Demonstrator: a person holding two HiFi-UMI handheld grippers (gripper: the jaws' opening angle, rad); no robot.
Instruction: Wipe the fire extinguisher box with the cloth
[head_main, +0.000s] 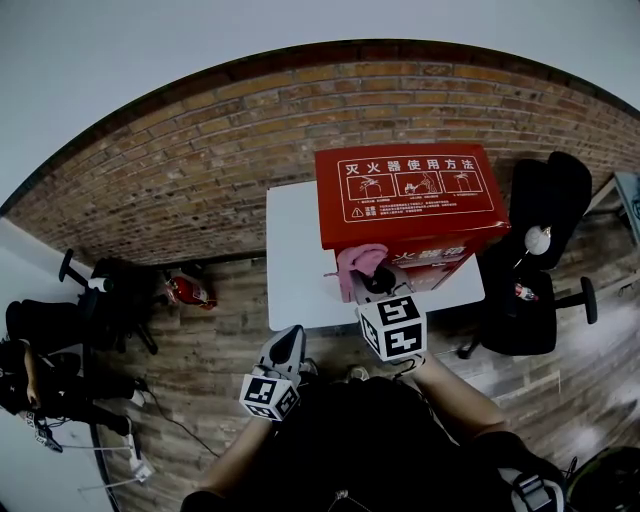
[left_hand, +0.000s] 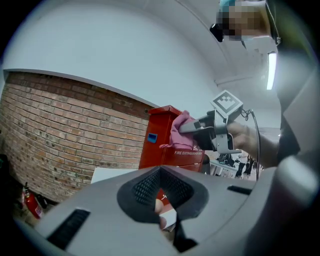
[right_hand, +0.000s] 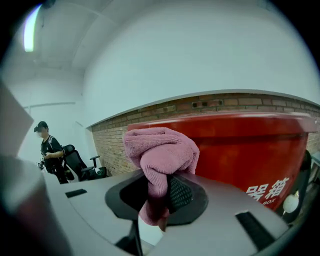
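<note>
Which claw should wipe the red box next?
The right claw, probably. It is shut on the pink cloth, close to the front of the fire extinguisher box. The left claw is shut on nothing and sits short of the table.

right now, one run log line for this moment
right gripper: shut on pink cloth | pink cloth: at red box front | left gripper: shut, empty, off red box | red box: on white table

Fluffy pink cloth, glossy red box
</note>
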